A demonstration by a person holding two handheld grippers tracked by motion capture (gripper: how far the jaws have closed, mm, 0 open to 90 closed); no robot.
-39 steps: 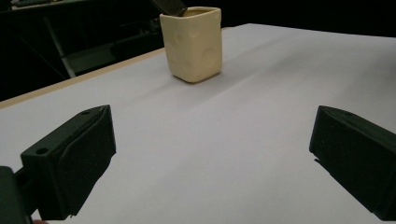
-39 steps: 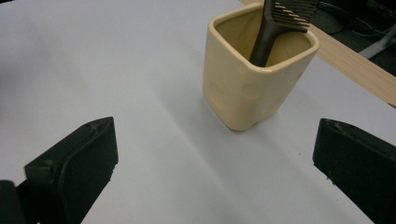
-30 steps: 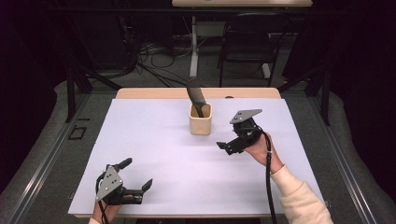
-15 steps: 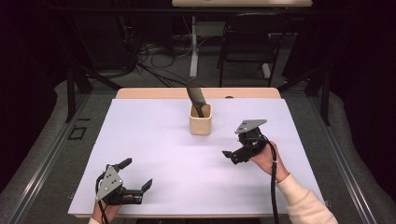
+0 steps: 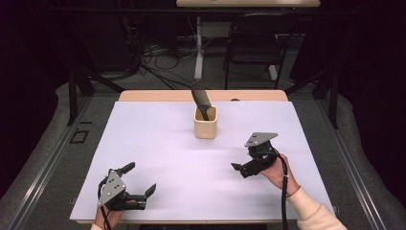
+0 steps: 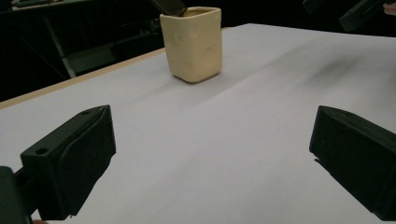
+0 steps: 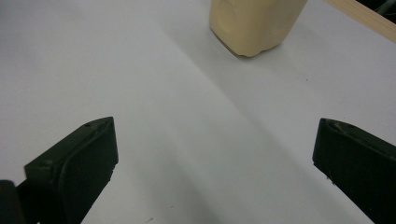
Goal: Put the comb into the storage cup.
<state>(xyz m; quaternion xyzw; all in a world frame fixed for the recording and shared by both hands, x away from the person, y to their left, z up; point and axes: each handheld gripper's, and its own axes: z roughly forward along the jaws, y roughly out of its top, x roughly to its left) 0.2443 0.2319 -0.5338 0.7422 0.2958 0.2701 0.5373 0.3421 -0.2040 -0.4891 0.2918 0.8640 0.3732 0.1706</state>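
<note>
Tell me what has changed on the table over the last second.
The right gripper has drawn back from beside the cream cup toward the person's edge of the table, sinking lower, its jaws open and empty. Nothing was grasped or let go. The left gripper stayed open near the front left, and the cup with the dark tool standing in it did not move.

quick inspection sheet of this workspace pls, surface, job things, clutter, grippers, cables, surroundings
surface: white sheet over a wooden table, flat
job's things: cream cup upright at the far middle, dark tool standing in it, leaning left
clutter: nothing seen
grippers: left gripper open, near edge; right gripper open, right of centre; both empty
cables: black cable trails from the right gripper along the sleeve; cords on the floor behind
surroundings: dark room, chair behind the table
</note>
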